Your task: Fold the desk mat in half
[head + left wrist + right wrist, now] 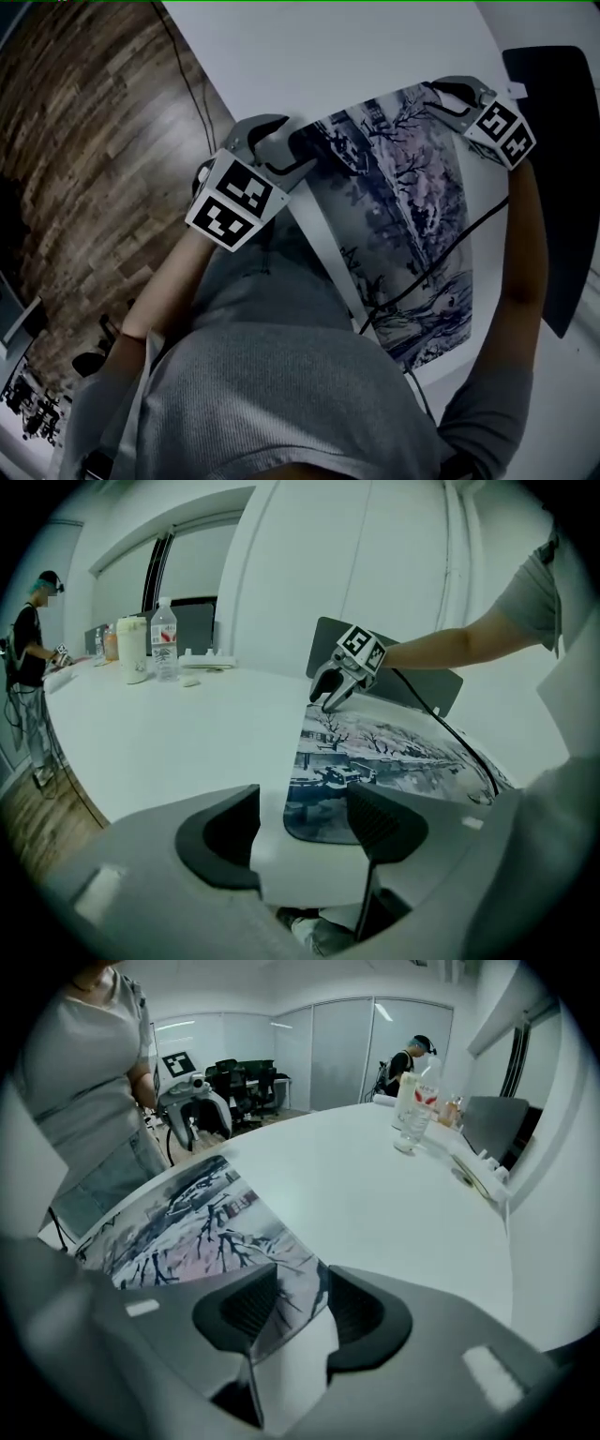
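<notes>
The desk mat, printed with snowy trees, lies flat on the white table. My left gripper hangs over one corner of the mat at its short edge. In the left gripper view the gripper is open, and the mat's rounded corner shows between the jaws without touching the pads. My right gripper is over the other corner of that edge. In the right gripper view it is open too, with the mat's edge lying in the gap.
A black cable runs across the mat. A dark chair back stands at the table's right side. Bottles and cups sit at the table's far end, where another person stands. Wooden floor lies beyond the table's edge.
</notes>
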The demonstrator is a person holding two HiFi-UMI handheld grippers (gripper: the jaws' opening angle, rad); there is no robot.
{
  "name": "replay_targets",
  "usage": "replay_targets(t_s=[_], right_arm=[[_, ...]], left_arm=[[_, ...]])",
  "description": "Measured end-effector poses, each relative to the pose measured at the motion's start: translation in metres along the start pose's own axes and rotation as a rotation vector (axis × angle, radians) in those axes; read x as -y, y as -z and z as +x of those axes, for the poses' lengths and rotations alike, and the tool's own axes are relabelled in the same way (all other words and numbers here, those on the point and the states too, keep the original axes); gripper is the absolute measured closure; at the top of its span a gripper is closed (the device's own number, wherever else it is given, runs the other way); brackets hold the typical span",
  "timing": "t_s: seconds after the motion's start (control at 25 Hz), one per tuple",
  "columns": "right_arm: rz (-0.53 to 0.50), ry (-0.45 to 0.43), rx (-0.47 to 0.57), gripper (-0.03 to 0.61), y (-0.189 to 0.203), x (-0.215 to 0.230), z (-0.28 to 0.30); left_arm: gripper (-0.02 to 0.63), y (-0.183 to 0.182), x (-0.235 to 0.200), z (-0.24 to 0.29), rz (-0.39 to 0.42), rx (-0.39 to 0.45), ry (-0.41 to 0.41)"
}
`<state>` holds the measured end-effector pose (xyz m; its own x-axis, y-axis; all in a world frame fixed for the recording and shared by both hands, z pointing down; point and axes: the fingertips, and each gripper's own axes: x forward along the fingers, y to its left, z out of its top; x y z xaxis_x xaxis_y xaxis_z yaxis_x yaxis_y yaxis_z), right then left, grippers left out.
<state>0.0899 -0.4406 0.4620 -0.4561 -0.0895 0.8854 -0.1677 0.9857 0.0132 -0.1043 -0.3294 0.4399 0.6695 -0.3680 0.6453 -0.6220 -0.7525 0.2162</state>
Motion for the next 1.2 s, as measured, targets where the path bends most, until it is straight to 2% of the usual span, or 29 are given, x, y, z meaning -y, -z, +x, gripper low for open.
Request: replay_targets(t_s=[0.08, 0.2, 0.36, 0.48, 0.56, 0.72, 0.96, 1.2], right_arm=[[0.020, -0.011, 0.000, 0.403, 0.005, 0.010, 0.004], [0.067, -0.040, 0.011, 0.351, 0.007, 0.018, 0.004], [0.085, -0.083, -0.005, 0.350, 0.005, 0.020, 0.005], [0.075, -0.080, -0.019, 0.351, 0.004, 0.018, 0.006], [0.070, -0.081, -0.015, 0.373, 0.004, 0.015, 0.005], [0.077, -0.092, 0.008, 0.417, 0.003, 0.011, 0.006], [0.111, -0.080, 0.047, 0.430, 0.003, 0.012, 0.005], [0.104, -0.098, 0.062, 0.477, 0.002, 0.006, 0.005]], left_arm=[[0.322, 0.004, -0.001, 0.004, -0.014, -0.015, -0.006], [0.322, 0.010, 0.000, 0.010, -0.033, -0.043, -0.003], [0.324, 0.018, 0.000, 0.016, -0.055, -0.070, -0.006], [0.325, 0.022, -0.001, 0.020, -0.053, -0.077, -0.030], [0.333, 0.022, -0.002, 0.022, -0.039, -0.091, -0.054], [0.341, 0.025, -0.001, 0.024, 0.036, -0.169, -0.082], [0.394, 0.023, 0.002, 0.026, 0.021, -0.189, -0.087], [0.435, 0.023, 0.001, 0.027, -0.008, -0.227, -0.086]])
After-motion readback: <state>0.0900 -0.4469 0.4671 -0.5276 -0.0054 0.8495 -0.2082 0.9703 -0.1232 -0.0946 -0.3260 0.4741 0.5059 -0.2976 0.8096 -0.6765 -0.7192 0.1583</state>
